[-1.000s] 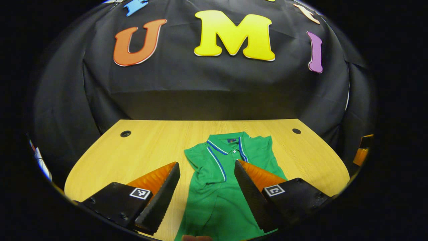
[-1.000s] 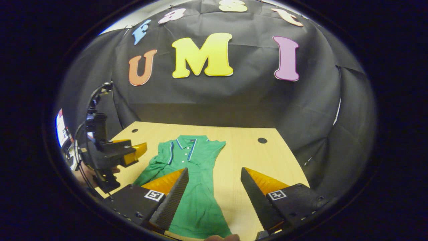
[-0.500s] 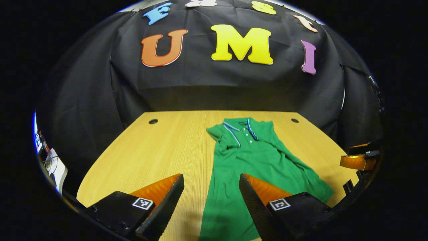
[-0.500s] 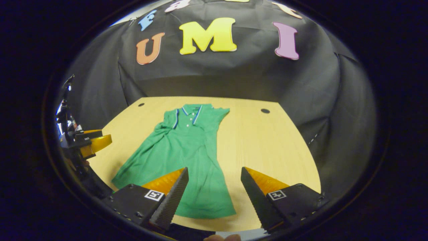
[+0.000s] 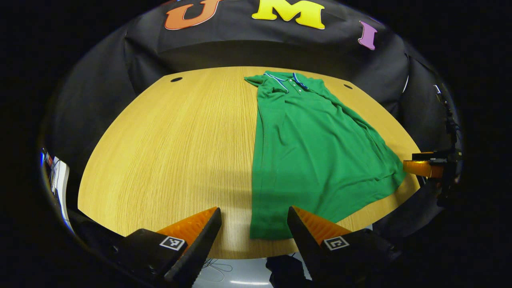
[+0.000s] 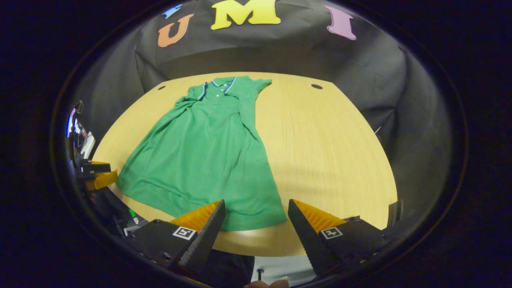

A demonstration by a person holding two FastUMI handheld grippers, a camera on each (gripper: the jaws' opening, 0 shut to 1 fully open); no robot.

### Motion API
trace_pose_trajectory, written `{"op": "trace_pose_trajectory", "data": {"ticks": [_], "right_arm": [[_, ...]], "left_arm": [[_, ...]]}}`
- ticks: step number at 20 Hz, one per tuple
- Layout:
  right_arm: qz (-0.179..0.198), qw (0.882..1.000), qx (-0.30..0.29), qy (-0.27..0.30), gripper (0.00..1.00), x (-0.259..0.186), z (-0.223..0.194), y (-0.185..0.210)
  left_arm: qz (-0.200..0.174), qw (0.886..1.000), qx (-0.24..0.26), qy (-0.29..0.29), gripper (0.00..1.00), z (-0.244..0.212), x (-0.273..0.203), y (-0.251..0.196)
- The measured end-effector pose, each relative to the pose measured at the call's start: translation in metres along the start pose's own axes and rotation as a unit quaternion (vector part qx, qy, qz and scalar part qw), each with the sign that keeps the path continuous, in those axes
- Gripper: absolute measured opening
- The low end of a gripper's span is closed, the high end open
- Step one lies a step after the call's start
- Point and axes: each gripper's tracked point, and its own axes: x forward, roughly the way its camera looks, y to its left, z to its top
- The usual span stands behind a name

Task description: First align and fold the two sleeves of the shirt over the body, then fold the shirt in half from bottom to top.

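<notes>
Shirt (image 5: pixel 316 148) flat on table (image 5: pixel 172 148), both tools gaping

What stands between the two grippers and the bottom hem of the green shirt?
Nothing visible. The shirt lies flat on the table, its hem by the near edge. The left gripper and the right gripper have open jaws, with only bare wood and cloth ahead.

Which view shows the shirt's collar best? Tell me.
The right gripper view: the collar faces the camera with both striped edges and the placket visible. In the left gripper view the collar sits far off, squeezed near the table's back edge.
</notes>
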Motion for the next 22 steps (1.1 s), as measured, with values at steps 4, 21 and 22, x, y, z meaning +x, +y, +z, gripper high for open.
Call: {"op": "trace_pose_trajectory", "data": {"ticks": [4,21,22], "right_arm": [[-0.003,1.0,0.0,0.021,0.94,0.013,-0.003,-0.006],[0.035,0.995,-0.018,0.086,0.02,0.02,-0.019,0.01],[0.036,0.995,-0.018,0.089,0.02,0.019,-0.019,0.01]], "left_arm": [[-0.01,1.0,-0.004,0.02,1.0,-0.007,0.006,-0.008],[-0.018,0.998,-0.032,0.051,0.12,-0.009,0.014,-0.028],[-0.022,0.997,-0.044,0.054,0.1,-0.008,0.015,-0.028]]}}
